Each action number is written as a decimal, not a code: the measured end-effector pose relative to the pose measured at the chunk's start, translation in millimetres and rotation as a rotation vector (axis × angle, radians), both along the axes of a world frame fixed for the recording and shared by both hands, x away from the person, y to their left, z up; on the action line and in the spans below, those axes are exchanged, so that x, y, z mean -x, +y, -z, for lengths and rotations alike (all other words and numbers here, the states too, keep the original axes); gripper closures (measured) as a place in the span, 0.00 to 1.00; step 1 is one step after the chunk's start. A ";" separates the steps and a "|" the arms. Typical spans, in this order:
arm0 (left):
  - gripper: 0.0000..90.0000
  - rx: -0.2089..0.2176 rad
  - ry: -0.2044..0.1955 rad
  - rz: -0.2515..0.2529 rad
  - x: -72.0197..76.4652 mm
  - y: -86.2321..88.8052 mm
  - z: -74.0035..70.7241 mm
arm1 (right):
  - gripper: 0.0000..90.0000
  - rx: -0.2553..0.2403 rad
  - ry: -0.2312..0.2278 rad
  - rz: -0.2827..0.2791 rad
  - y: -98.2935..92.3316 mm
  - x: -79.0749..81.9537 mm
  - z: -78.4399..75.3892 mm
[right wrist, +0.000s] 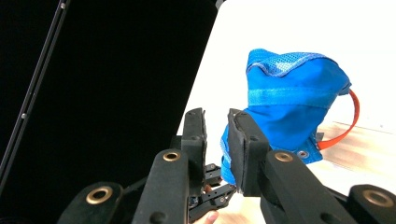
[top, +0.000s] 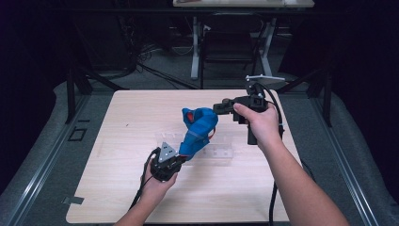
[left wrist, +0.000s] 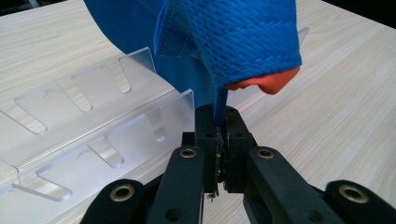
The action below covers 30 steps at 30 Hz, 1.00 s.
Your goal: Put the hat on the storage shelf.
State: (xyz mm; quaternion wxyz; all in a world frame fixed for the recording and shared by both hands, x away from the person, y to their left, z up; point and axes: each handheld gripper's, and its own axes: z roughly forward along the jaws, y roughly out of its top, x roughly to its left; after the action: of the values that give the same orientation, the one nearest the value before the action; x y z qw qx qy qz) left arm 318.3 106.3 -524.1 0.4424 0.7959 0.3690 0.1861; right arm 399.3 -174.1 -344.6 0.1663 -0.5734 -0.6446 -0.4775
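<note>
Item: blue mesh bag (top: 198,129) with orange trim, lifted above the middle of the wooden table (top: 117,188), its lower end nearer my edge and its open mouth raised toward the far right corner

Left gripper (top: 181,158): mine, held low near the middle of the table, a little toward the near edge; jaws pressed together on a blue strip of the bag's fabric, seen up close in the left gripper view (left wrist: 218,126), where the mesh hem and an orange edge hang just above the pads

Right gripper (top: 217,108): mine, held level above the right half of the table, pointing left at the bag's upper end; in the right gripper view (right wrist: 215,140) the jaws stand a little apart with a clear gap between the pads, nothing clamped; the bag sits just beyond the right-hand pad, an orange loop (right wrist: 351,121) curving off its far side

Clear plastic rack (top: 221,151): slotted, lying flat on the table under and just behind the bag, near the centre; its slotted walls show at left in the left gripper view (left wrist: 93,135)
</note>
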 end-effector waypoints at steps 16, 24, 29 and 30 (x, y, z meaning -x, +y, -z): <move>0.91 0.009 -0.007 -0.009 4.7 4.9 -4.0 | 0.83 0.057 -0.026 -0.003 1.4 3.1 -0.1; 0.75 0.032 -0.009 -0.013 8.3 8.4 -6.2 | 0.82 0.093 -0.041 0.006 -1.5 6.0 -1.2; 0.62 0.042 -0.006 -0.011 11.4 17.0 -7.9 | 0.80 0.170 -0.071 0.015 -3.9 10.8 0.1; 0.60 0.042 -0.006 -0.011 11.4 17.0 -7.9 | 0.80 0.170 -0.071 0.015 -3.9 10.8 0.1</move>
State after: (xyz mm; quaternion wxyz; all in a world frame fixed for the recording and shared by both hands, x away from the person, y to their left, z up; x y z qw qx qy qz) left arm 306.9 123.3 -516.2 0.4593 0.7836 0.3760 0.1833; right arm 388.5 -178.0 -344.7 0.0905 -0.5732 -0.6839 -0.4423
